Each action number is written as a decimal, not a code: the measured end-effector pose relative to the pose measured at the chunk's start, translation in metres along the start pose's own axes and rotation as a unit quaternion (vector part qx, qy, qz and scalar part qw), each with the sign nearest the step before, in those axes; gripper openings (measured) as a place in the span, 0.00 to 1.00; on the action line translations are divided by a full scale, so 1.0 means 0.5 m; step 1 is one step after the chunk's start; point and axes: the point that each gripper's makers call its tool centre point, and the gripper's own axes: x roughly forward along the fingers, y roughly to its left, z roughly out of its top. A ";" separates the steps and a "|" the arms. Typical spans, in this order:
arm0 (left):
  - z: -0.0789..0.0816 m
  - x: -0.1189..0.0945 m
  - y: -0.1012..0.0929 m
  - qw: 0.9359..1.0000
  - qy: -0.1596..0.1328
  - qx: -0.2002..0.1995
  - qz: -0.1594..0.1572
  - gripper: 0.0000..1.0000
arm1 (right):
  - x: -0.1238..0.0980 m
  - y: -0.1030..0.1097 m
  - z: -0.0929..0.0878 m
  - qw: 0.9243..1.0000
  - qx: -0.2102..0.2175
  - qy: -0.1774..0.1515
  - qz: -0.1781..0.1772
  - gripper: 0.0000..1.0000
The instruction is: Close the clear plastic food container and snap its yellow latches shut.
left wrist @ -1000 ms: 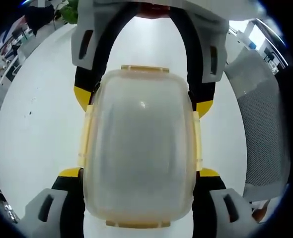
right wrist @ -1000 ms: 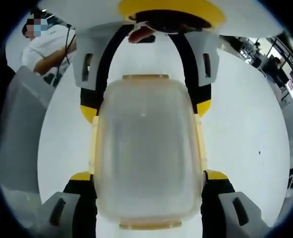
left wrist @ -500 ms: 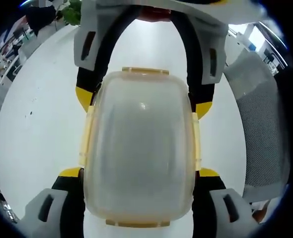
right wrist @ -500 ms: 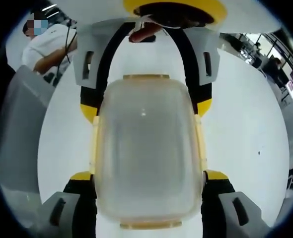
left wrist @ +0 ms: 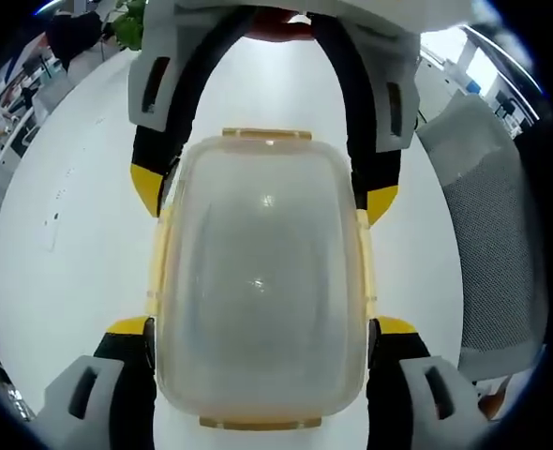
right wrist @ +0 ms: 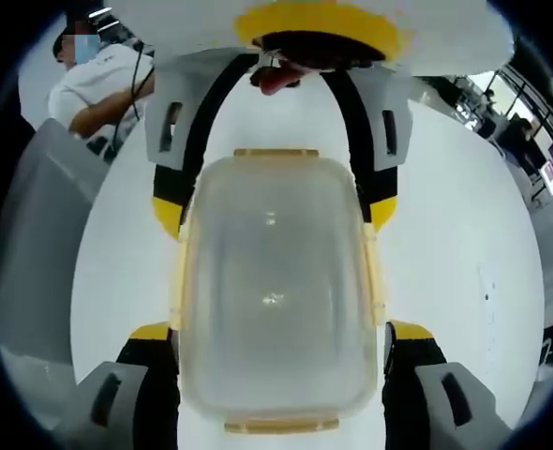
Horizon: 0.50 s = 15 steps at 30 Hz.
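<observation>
A clear plastic container (left wrist: 262, 281) with its lid on rests on the white table (left wrist: 70, 234), seen from above. Yellow latches (left wrist: 161, 253) run along its long sides, with more at the far end (left wrist: 265, 135) and the near end. My left gripper (left wrist: 262, 328) is shut on the container's near half, yellow-tipped jaws against both sides. From the top, the right gripper (left wrist: 265, 194) clamps the far half. In the right gripper view the container (right wrist: 275, 281) sits the same way, held between my right gripper (right wrist: 278, 333) and the opposing left gripper (right wrist: 276, 211). Whether the latches are snapped I cannot tell.
A grey mesh chair (left wrist: 492, 234) stands at the table's right edge in the left gripper view. In the right gripper view a grey chair back (right wrist: 33, 244) is at left, with a person in a white shirt (right wrist: 98, 84) behind it. A fingertip (right wrist: 276, 77) shows on the far gripper.
Both views have tilted slightly, so the lid now looks flatter and squarer. Each gripper still holds the same part of the container.
</observation>
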 end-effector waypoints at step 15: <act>0.004 -0.016 0.004 0.999 -0.020 -0.021 0.017 0.92 | -0.019 0.015 0.003 1.000 0.003 -0.028 -0.001 0.89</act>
